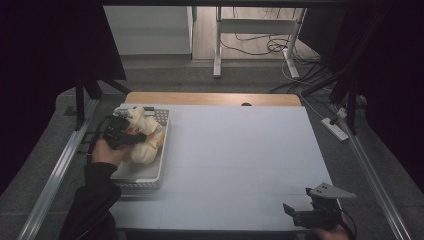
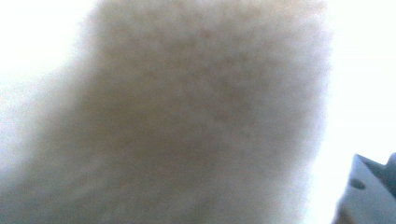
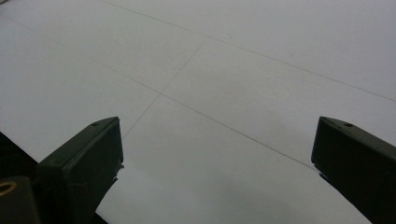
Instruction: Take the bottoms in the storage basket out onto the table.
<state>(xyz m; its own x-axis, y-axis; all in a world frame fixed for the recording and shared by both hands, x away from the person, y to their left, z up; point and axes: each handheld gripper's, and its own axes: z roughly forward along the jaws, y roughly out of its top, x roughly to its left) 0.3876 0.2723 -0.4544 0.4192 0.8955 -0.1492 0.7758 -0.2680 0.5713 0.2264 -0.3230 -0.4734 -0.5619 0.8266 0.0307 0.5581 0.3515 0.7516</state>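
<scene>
A pile of cream plush pieces (image 1: 145,146) lies in a white mesh basket (image 1: 141,183) at the table's left side. My left gripper (image 1: 129,134) is pushed in among the plush, held by a hand in a dark sleeve. Its jaws are hidden by the soft material. In the left gripper view, blurred cream fuzz (image 2: 201,112) sits right against the camera. My right gripper (image 1: 297,212) hovers low over the front right corner of the table. Its jaws stand wide apart (image 3: 217,140) with only bare white tabletop between them.
The white tabletop (image 1: 240,155) stretches between the basket and the right gripper, with a wooden strip (image 1: 210,98) along its far edge. Metal rails (image 1: 60,165) run down both sides. A grey piece with a hole (image 2: 369,196) shows at the left gripper view's corner.
</scene>
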